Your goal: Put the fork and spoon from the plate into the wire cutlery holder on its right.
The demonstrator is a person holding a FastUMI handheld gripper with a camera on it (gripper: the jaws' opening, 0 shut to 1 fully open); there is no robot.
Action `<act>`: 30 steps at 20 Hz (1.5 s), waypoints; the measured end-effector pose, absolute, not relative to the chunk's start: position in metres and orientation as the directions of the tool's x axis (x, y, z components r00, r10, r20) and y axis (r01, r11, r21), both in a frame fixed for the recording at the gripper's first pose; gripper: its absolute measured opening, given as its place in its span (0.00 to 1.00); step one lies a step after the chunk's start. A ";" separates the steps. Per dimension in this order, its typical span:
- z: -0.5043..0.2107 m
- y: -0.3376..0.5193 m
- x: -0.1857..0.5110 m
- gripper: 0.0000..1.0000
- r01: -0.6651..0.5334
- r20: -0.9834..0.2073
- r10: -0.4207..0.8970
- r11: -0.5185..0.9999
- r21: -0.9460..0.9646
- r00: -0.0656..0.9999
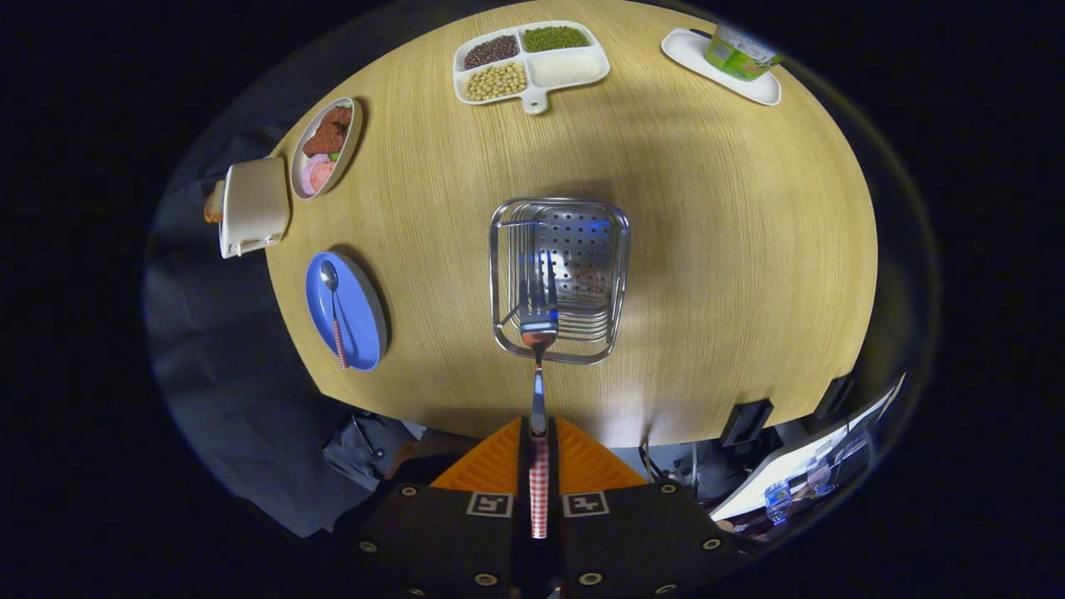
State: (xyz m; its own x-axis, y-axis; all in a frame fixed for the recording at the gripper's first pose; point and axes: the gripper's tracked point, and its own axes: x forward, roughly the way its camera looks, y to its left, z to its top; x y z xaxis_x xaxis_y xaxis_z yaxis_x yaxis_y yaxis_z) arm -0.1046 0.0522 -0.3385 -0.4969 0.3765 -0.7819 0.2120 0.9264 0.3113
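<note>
My gripper [538, 453] is shut on the fork [538, 333], both fingers pressing its red-checked handle. The fork points straight ahead, and its tines hang above the wire cutlery holder [559, 279], a rectangular metal basket with a perforated base in the middle of the round wooden table. I look down on it from well above. The blue plate [354, 320] lies to the left of the holder near the table's edge. The spoon [334, 312], with the same checked handle, rests on that plate.
A white divided tray of beans [531, 62] sits at the far side of the table [732, 249]. A bowl of food [324, 148] and a white toaster [252, 206] are at the far left. A green cup on a white tray [732, 58] is far right.
</note>
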 end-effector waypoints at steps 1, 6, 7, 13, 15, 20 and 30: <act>-0.341 0.050 -0.102 0.07 0.213 -0.763 0.375 0.927 0.309 -0.526; -0.348 0.047 -0.093 0.07 0.147 -0.689 0.330 0.938 0.313 -0.646; -0.349 0.050 -0.089 0.07 0.137 -0.676 0.325 0.938 0.317 -0.661; -0.359 0.056 -0.072 0.09 0.151 -0.649 0.323 0.939 0.308 -0.689; -0.359 0.052 -0.066 0.10 0.152 -0.656 0.320 0.942 0.301 -0.683; -0.351 0.060 -0.059 0.37 0.203 -0.667 0.369 0.927 0.316 -0.647; -0.306 0.097 -0.036 0.71 0.168 -0.832 0.415 0.910 0.379 -0.368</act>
State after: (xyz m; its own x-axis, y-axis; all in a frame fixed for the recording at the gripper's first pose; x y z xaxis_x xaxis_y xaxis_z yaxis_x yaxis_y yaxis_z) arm -0.0356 0.0970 -0.3055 -0.3682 0.4147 -0.8321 0.1684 0.9099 0.3790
